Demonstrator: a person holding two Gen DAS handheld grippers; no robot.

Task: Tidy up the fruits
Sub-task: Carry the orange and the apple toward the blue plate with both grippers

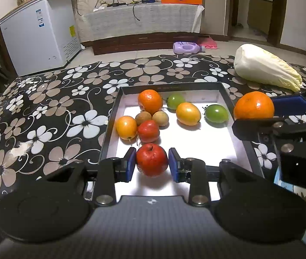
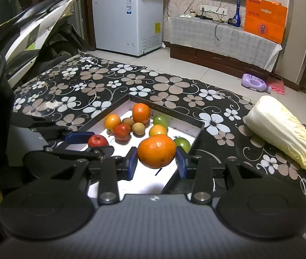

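Observation:
A black-rimmed tray (image 1: 109, 127) with a white floor holds several fruits: an orange (image 1: 150, 101), yellow, green, brown and red ones. My left gripper (image 1: 152, 161) is shut on a red apple (image 1: 152, 159) over the tray's near edge; it also shows in the right wrist view (image 2: 97, 141). My right gripper (image 2: 156, 157) is shut on a second orange (image 2: 156, 154), held over the tray's right side, and in the left wrist view this orange (image 1: 254, 105) is near the tray's right rim (image 1: 228, 101).
A napa cabbage (image 1: 265, 67) lies on the flowered tablecloth (image 1: 55, 108) right of the tray, and it also shows in the right wrist view (image 2: 282, 129). A white chest freezer (image 1: 38, 30) and a scooter (image 2: 29, 28) stand beyond the table's left side.

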